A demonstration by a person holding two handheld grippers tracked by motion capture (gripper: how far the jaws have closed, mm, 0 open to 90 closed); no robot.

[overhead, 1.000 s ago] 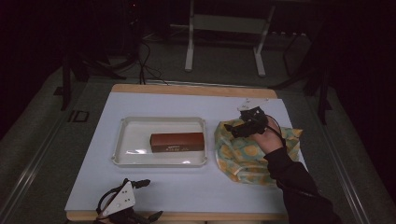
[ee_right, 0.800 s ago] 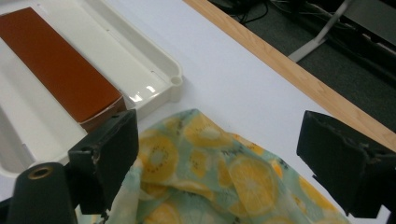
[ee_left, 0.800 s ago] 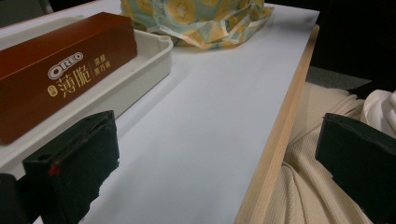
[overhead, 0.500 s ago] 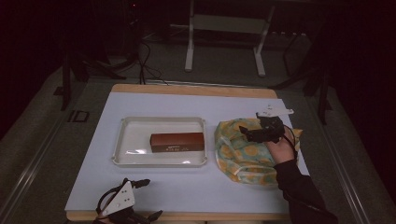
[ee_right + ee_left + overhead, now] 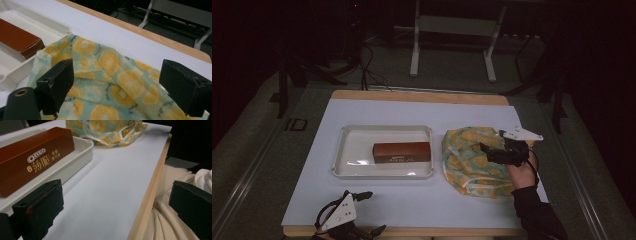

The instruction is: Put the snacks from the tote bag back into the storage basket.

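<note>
- Fruit-print cloth bag [image 5: 474, 160], pale green with orange and kiwi slices, lies crumpled on the right part of the table [image 5: 412, 112]; its left edge sits just beside the right rim of the tray.
- Right gripper [image 5: 490, 151] is held in a hand [image 5: 523, 172] over the right half of the bag, pointing left toward the tray.
- Right gripper view: jaws stand wide apart with the bag's folds [image 5: 117, 82] between and below them; nothing is gripped. I cannot tell whether the tips touch the fabric.
- White tray [image 5: 344, 150] sits mid-table, left of the bag. A brown cookie box [image 5: 402, 151] lies flat inside it, long side across, toward the tray's right half.
- Left gripper [image 5: 362, 212] is at the near left edge of the table, well apart from the bag.
- Left gripper view: jaws wide, holding nothing; bare table surface and its wooden edge show between them. The box [image 5: 35, 160] and the tray rim [image 5: 82, 152] lie ahead at left, the bag [image 5: 110, 130] farther off.
- Cream knitted sleeve [image 5: 172, 202] shows beyond the table edge at right in that view.
</note>
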